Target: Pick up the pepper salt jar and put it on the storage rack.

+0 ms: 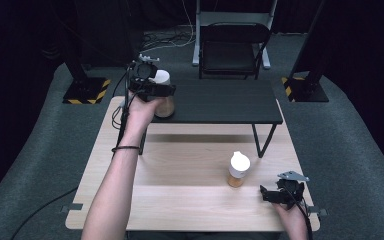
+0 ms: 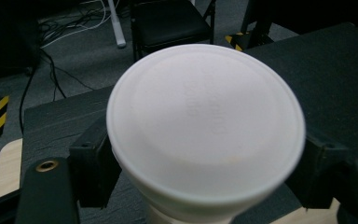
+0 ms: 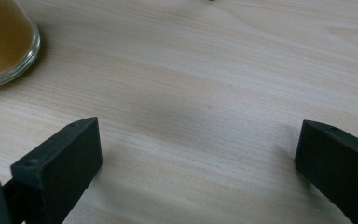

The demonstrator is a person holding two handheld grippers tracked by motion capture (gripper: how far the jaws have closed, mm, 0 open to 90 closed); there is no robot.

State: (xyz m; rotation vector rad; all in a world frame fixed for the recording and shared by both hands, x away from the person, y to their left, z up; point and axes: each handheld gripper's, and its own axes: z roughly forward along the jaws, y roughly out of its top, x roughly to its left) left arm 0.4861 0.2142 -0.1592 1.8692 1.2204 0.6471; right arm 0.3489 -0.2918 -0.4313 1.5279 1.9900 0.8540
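Left gripper view: white lid [image 2: 205, 126] bears faint embossed writing, seemingly illegible.

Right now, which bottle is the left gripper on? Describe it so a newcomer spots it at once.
Find the black raised shelf across the far side of the wooden table. At its left end, the left gripper is closed on a white-capped bottle of amber liquid. Its twin stands free on the wood.

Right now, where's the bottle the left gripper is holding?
In the high view it's at upper left, on the front-left corner of the black shelf, clamped in the left gripper: the white-capped bottle.
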